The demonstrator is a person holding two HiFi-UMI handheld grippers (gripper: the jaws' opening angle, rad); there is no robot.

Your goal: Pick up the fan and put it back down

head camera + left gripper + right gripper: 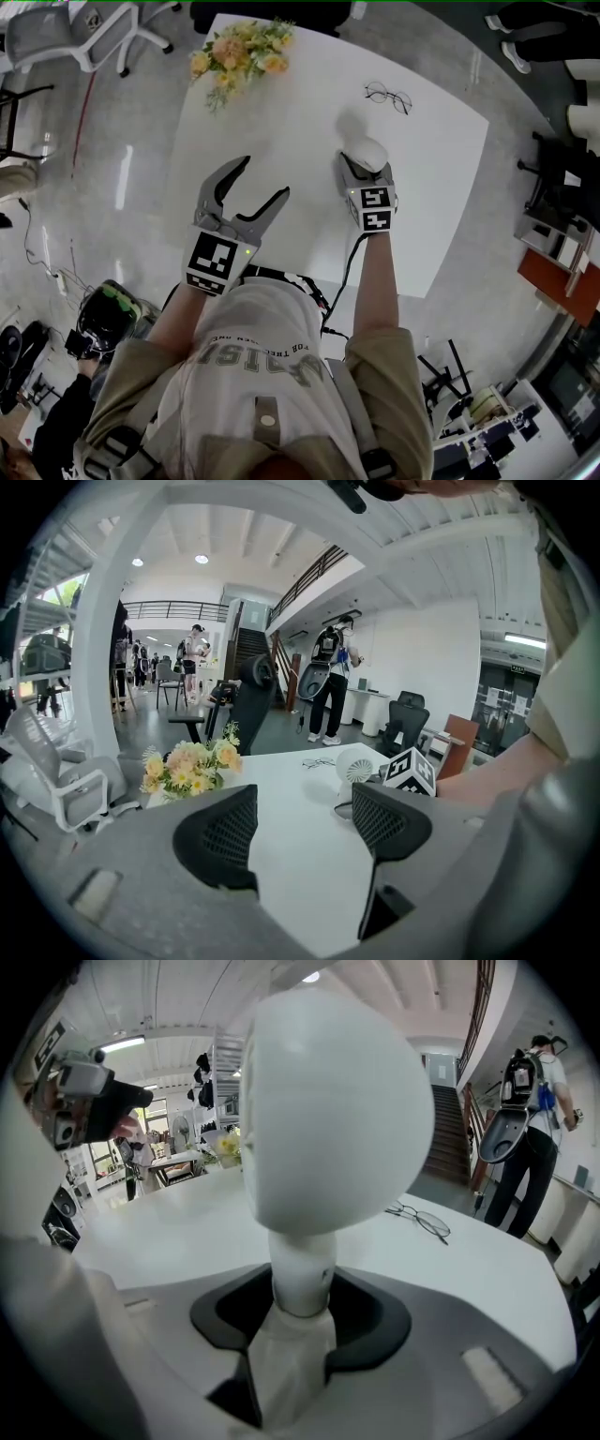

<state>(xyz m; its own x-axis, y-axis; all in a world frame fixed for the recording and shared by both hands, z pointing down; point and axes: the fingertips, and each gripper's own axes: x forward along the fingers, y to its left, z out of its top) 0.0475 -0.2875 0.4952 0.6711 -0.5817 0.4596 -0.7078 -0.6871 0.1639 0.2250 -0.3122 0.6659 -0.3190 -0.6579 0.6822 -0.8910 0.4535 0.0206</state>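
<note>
On table point(281, 103): fan point(366, 150) stood upright near the middle, white, round head on a thin stem.
Right gripper point(364, 173): jaws drawn partway in round the fan's stem, pads pressed on both its sides.
Left gripper point(264, 178): jaws wide apart, nothing between them, over the table's near part, apart from the fan.
Far side: flowers point(239, 52) and glasses point(387, 96) lay beyond the fan.

The fan point(328, 1101) is smooth white plastic. The table point(281, 141) is smooth and white, and the floor point(122, 159) is shiny. The left gripper point(305, 813) has black, bumpy pads point(220, 836).
</note>
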